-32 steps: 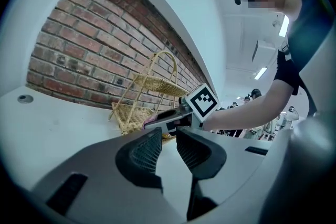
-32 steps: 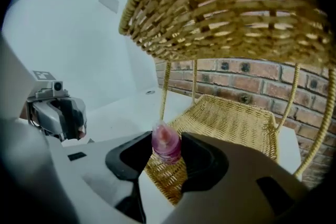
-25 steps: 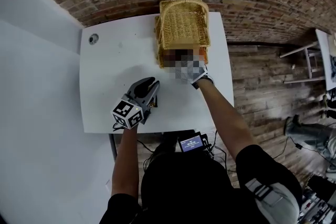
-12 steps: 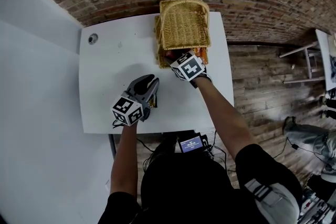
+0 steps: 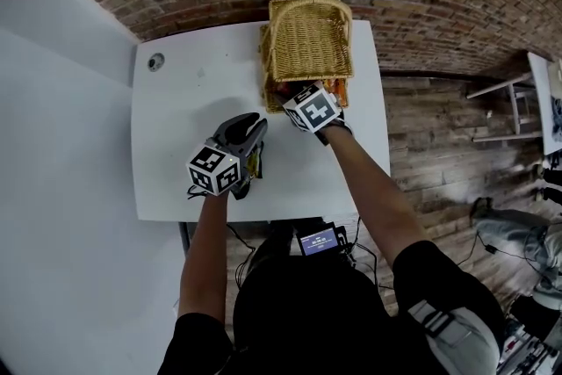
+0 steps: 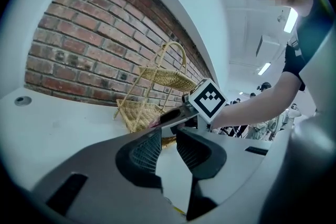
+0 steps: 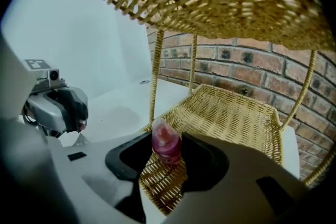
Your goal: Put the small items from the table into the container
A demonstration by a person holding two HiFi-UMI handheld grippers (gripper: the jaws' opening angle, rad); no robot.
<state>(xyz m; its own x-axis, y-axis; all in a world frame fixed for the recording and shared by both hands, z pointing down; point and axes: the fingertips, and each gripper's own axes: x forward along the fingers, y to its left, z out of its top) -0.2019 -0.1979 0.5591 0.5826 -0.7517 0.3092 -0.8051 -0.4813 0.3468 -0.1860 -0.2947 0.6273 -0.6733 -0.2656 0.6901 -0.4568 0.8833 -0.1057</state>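
Bright, even indoor light. Ceiling strip lights [image 6: 290, 19] glare in the left gripper view. Soft faint shadows on the white table [image 5: 176, 127]. Heavy fisheye bend, dark vignette at corners. Close foreground slightly soft; pink bottle [image 7: 166, 145] fairly sharp.

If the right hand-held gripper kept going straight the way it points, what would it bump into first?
Probably the woven floor of the wicker basket's lower tray, right ahead of the right hand-held gripper and the pink bottle it clamps; depth is uncertain.
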